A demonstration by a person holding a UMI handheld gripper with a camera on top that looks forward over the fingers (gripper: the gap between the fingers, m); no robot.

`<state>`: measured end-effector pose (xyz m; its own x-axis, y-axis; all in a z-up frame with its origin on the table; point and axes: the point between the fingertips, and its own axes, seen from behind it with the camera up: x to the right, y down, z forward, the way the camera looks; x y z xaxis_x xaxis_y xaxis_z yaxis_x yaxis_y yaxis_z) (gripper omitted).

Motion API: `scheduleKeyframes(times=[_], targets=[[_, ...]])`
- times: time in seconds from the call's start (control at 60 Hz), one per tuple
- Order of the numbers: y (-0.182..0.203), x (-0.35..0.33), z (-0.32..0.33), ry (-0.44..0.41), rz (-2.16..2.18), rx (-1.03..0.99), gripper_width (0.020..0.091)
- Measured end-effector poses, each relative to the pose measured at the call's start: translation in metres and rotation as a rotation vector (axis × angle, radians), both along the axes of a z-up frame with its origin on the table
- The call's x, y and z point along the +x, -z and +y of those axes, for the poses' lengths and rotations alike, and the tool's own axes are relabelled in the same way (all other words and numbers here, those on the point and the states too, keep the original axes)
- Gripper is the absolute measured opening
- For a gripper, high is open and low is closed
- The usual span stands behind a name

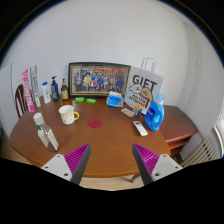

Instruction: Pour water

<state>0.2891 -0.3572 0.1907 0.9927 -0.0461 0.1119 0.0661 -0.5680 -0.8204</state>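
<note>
A white sign [144,82] standing at the far side of the counter [100,140] reads "GIFT" in large dark letters; its smaller lines are not legible. Beside it a framed group photograph [98,77] leans against the wall, and several bottles [54,89] stand along the far left edge, labels unreadable. A blue jug [155,110] stands near the right edge, with a blue container [114,99] behind it and a white remote [140,127] just in front. A white mug with a yellow rim [67,114] sits left of centre, a clear bottle [43,130] near the left edge, a red coaster [95,123] mid-counter. The near half of the wooden counter is open surface. The tool [110,160] hovers above the near edge, fingers wide apart, pink pads [76,158] facing inward, holding and touching nothing.
</note>
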Motion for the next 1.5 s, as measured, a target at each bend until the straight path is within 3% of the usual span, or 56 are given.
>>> scheduleKeyframes(times=[0.25,0.483,0.617,0.85,0.95,1.1,1.317,1.5], targets=[[0.033,-0.057,-0.021,0.017,0.007,-0.019,0.0861],[0.076,-0.176,-0.033,-0.09,0.084,-0.01,0.0855],[0.088,-0.24,-0.008,-0.152,0.138,0.041,0.0858],[0.111,-0.279,0.072,-0.152,0.133,0.153,0.0851],[0.12,-0.283,0.1,-0.151,0.107,0.188,0.0788],[0.135,-0.283,0.118,-0.15,0.083,0.204,0.0549],[0.132,-0.279,0.118,-0.141,0.124,0.189,0.0422],[0.084,-0.245,0.132,-0.112,-0.015,0.196,0.0422]])
